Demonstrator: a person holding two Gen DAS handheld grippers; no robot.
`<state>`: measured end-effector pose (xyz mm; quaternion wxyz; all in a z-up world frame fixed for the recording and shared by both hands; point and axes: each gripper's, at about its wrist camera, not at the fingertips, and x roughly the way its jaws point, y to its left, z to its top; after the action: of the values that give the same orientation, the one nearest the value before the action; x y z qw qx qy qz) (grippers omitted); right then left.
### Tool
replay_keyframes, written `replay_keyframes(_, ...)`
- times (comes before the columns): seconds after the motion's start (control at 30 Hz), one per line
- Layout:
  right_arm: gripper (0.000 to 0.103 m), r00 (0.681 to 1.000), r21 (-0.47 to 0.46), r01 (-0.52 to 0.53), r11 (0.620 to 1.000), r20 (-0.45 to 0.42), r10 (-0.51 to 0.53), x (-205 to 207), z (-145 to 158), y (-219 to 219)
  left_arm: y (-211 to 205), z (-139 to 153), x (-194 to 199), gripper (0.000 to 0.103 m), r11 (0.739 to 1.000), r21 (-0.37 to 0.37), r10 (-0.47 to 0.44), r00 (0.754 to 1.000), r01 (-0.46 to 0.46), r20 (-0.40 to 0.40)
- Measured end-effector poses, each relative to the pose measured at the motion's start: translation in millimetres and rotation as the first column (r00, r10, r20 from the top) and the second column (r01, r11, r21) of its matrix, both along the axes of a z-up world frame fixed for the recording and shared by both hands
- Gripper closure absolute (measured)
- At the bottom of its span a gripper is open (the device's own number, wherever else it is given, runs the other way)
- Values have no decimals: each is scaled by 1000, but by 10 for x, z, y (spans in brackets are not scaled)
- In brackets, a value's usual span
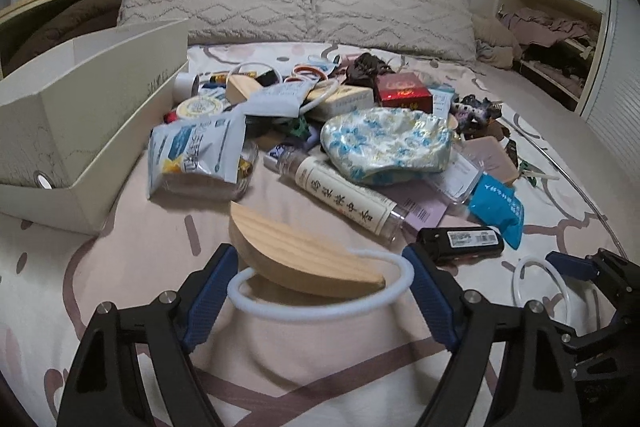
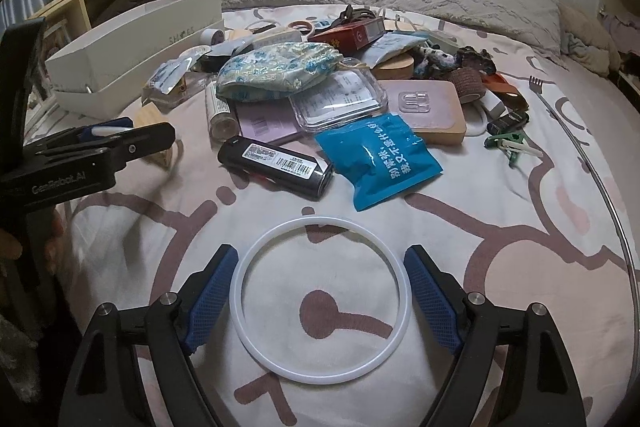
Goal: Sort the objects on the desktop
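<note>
The left gripper [image 1: 320,291] is clamped on a white ring [image 1: 320,307], and a half-round wooden block [image 1: 296,255] hides the ring's far part. The right gripper [image 2: 320,291] stands wide around a white ring [image 2: 320,299] lying flat on the bedsheet [image 2: 500,267]; whether its pads [image 2: 210,295] touch the ring is not clear.

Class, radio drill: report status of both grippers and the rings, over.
Left gripper shut on white ring, squashed oval. Right gripper open around second ring, flat on bedsheet. Wooden block overlaps the held ring, may snag.
</note>
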<state>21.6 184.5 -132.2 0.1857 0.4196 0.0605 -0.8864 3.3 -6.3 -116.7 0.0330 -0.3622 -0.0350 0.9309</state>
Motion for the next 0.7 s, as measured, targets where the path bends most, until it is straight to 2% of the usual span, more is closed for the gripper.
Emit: replay_keyframes(0.7,18,1000,-5,3,1000,-2,-3,1,3,15,-29,237,144,19,997,65,-37,994,43,-100)
